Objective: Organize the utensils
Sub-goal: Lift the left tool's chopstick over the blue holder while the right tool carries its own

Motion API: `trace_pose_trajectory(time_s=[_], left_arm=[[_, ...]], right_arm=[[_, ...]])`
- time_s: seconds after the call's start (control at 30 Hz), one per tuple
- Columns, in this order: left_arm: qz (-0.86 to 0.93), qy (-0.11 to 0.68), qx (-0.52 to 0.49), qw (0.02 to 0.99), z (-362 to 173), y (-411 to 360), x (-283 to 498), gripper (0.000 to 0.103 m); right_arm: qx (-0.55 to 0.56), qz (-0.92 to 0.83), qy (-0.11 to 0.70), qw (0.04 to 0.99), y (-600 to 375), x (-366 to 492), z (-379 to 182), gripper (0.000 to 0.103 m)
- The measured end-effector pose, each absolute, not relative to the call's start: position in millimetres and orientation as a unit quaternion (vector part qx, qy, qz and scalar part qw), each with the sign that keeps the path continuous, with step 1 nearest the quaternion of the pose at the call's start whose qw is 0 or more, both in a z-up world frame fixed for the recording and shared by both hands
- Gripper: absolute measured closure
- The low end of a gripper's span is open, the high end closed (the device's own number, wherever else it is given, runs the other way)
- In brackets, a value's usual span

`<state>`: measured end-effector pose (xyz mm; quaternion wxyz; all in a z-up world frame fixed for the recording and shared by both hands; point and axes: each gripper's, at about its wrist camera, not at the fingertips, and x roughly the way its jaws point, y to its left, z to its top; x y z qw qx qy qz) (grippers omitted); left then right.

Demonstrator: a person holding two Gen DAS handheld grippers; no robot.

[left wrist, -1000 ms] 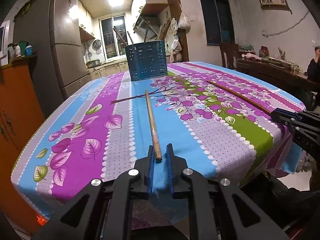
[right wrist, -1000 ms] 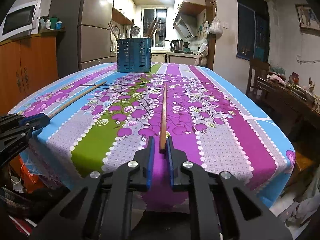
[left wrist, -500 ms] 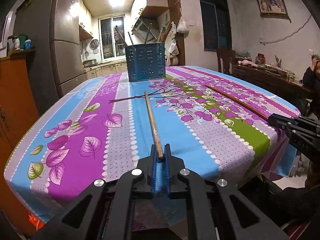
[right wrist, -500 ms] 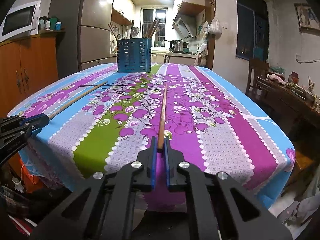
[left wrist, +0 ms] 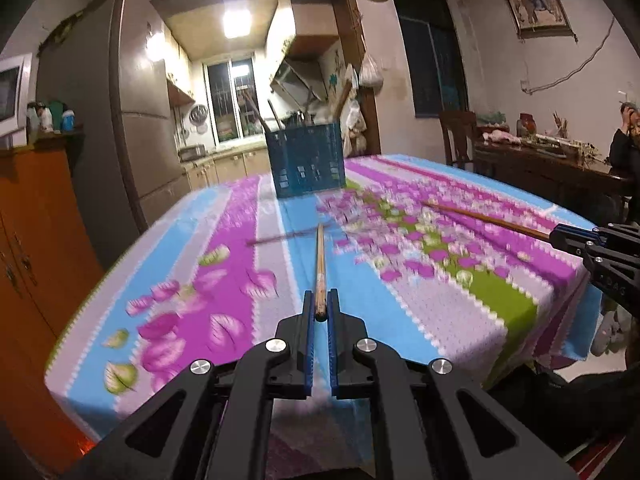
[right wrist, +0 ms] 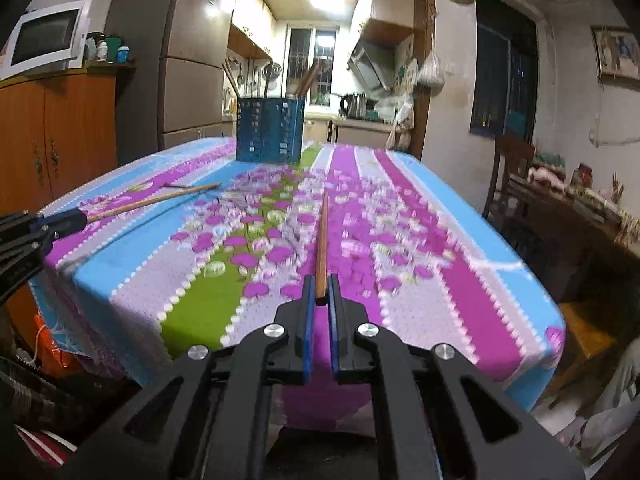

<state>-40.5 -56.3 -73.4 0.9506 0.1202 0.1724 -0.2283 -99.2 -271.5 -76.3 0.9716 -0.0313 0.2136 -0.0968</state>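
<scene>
Gripping one chopstick per gripper, we hold the left chopstick (left wrist: 320,264) in the left gripper (left wrist: 320,314) and the right chopstick (right wrist: 322,240) in the right gripper (right wrist: 320,298). Both sets of jaws are clamped on the near, thick end. Each stick projects forward above the tablecloth (left wrist: 400,312), pointing toward the blue utensil holder (left wrist: 306,164) at the far end. We judge the sticks light, stiff and smooth; an end grip lets them pivot, so we keep the clamp firm.
</scene>
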Motion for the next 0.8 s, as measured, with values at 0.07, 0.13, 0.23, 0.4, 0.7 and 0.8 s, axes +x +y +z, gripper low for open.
trace_pose_trajectory(time_s=[0.07,0.13,0.23,0.4,0.7,0.8], left_arm=[[-0.230,0.160,0.114,0.953,-58.4,-52.5,-42.1,0.096],[-0.233,0.148,0.107,0.955,-40.7,-49.0,-42.3,0.096],[-0.242,0.136,0.092,0.956,-15.9,-44.1,-40.7,0.096],[-0.256,0.127,0.078,0.955,23.6,-41.0,-28.0,0.096],[-0.260,0.147,0.054,0.953,79.6,-53.1,20.5,0.096],[-0.266,0.152,0.049,0.951,92.5,-57.6,33.7,0.096]], right_arm=[[-0.035,-0.093,0.204,0.974,-272.1,-100.3,-64.9,0.098],[-0.033,-0.085,0.190,0.978,-274.4,-101.4,-49.2,0.098],[-0.039,-0.075,0.164,0.983,-276.9,-103.3,-22.9,0.098],[-0.049,-0.061,0.131,0.988,-282.9,-98.1,12.8,0.098],[-0.023,-0.037,0.138,0.990,-309.2,-51.8,60.4,0.098],[-0.013,-0.032,0.146,0.989,-317.5,-36.3,76.4,0.098]])
